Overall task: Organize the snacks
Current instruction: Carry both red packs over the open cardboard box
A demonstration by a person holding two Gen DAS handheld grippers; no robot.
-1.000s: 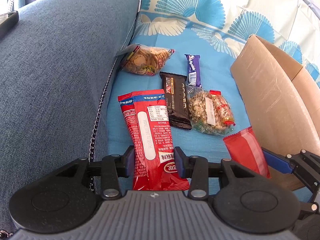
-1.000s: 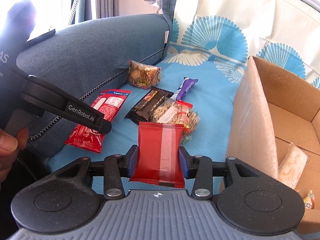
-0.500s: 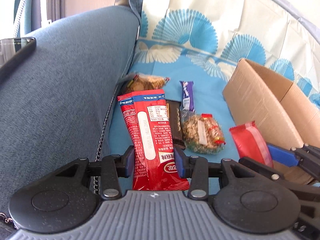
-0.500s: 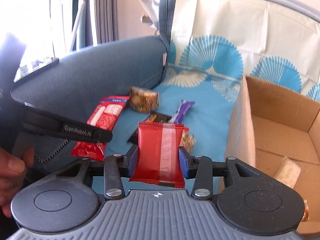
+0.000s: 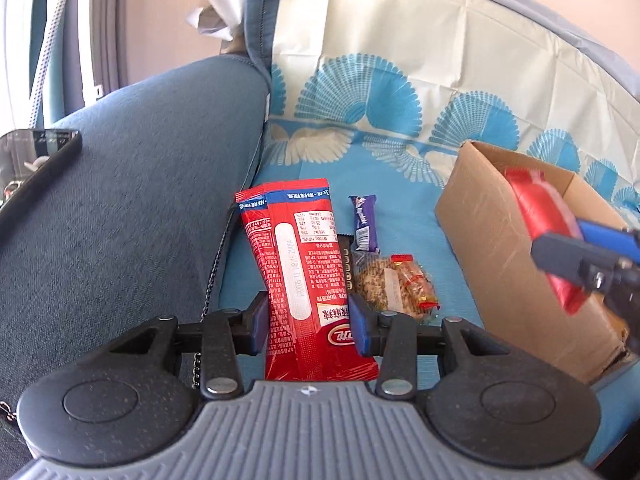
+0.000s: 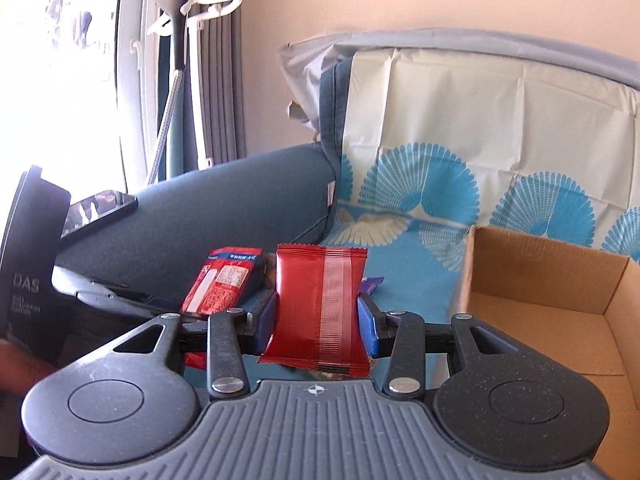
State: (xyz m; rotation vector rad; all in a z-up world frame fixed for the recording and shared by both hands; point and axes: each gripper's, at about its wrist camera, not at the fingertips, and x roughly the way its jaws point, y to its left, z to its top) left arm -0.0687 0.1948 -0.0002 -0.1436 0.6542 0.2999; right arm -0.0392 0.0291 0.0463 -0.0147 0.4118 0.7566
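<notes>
Snacks sit in both grippers. The left gripper (image 5: 308,322) clamps a long red packet (image 5: 302,272) with a blue top band, held upright between its blue pads. The right gripper (image 6: 318,326) pinches a shorter red pouch (image 6: 320,304) with a clear strip down its face — in the left wrist view that pouch (image 5: 540,220) hangs at about 3 o'clock, at the open top of the cardboard box (image 5: 492,248). The box stands on the blue-patterned sofa cover (image 5: 404,216), its flaps up; in the right wrist view its brown inside (image 6: 560,320) shows at 3 o'clock.

On the cover, between the long packet and the box, lie a purple bar (image 5: 364,222), a dark bar (image 5: 345,254) mostly hidden behind the packet, and a clear bag of nuts (image 5: 394,286) — all close together. A blue sofa arm (image 5: 140,200) fills 9 o'clock, a phone (image 5: 36,160) resting on top.
</notes>
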